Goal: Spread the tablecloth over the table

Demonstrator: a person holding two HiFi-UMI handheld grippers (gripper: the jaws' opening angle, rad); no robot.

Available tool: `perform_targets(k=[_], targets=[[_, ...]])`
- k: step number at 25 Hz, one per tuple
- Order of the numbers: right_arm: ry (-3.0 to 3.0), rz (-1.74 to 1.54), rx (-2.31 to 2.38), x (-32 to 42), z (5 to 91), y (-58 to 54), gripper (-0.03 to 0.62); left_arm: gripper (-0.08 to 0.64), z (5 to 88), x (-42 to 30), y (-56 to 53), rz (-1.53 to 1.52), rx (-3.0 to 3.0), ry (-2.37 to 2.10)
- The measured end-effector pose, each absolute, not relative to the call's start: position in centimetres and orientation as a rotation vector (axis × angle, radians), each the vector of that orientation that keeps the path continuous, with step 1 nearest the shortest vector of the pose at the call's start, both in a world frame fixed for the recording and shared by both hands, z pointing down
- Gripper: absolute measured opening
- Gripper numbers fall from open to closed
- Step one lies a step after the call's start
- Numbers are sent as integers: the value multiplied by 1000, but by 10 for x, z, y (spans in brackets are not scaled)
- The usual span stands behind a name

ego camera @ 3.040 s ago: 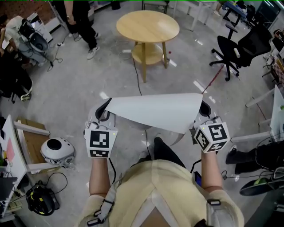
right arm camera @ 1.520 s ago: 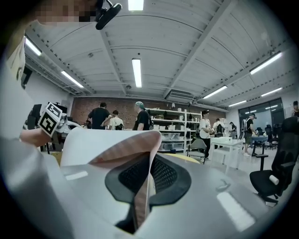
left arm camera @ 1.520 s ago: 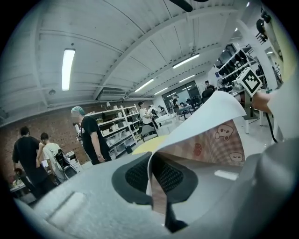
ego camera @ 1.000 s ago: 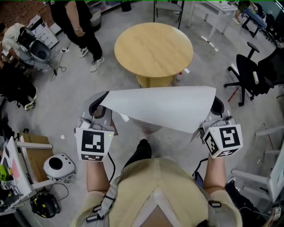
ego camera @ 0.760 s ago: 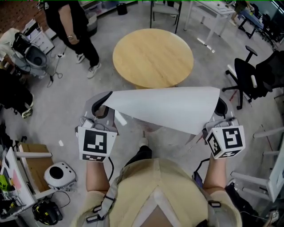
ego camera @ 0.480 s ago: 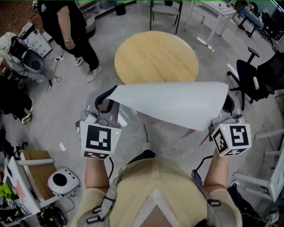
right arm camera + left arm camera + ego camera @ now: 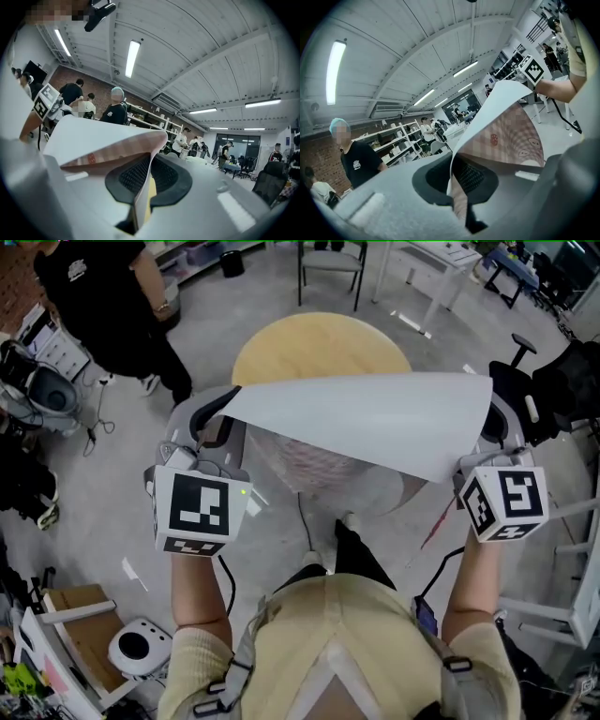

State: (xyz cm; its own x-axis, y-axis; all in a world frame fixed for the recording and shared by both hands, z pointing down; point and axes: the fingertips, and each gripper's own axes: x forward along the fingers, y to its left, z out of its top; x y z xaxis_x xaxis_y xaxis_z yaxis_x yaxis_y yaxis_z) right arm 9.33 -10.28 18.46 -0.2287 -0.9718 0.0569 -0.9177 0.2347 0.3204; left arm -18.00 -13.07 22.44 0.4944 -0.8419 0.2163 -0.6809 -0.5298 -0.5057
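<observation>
**Cloth stretched between both claws, hiding the near side of the round table**

The only container in sight is an open brown cardboard box (image 7: pixel 64 610) on the floor at 8 o'clock of the wearer, partly hidden by a white frame; its contents cannot be made out. A white domed device (image 7: pixel 138 650) sits on the floor just beside it, outside the box.

The tablecloth (image 7: pixel 366 418), plain white on the upper face and pink-checked with small prints on the under face (image 7: pixel 506 136), hangs in the air as a wide band at 12 o'clock. The left gripper (image 7: pixel 217 413) is pressed together on its left corner, with the sheet running between the black pads (image 7: pixel 452 174). The right gripper (image 7: pixel 497 418) pinches the right corner the same way (image 7: pixel 140 180). The cloth sags slightly in the middle.

The round light-wood table (image 7: pixel 314 341) stands just beyond the cloth at 12 o'clock. A person in black clothes (image 7: pixel 103 296) stands at 10 o'clock, and a black office chair (image 7: pixel 555 381) at 2 o'clock.

Compared with a second ago, both grippers sit higher in the head view. The cloth, which then hung clear below the table top, now covers the table's near side. The table and the person in black have both come nearer, as has the cardboard box
</observation>
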Motion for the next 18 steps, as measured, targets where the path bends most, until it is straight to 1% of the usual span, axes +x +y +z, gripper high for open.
perform_targets(k=[11, 18], targets=[[-2227, -433, 1711, 107, 166, -196, 15, 5, 200, -165, -214, -665, -2312, 1266], [-2225, -483, 1670, 121, 171, -278, 18, 5, 199, -151, -293, -747, -2279, 1271]])
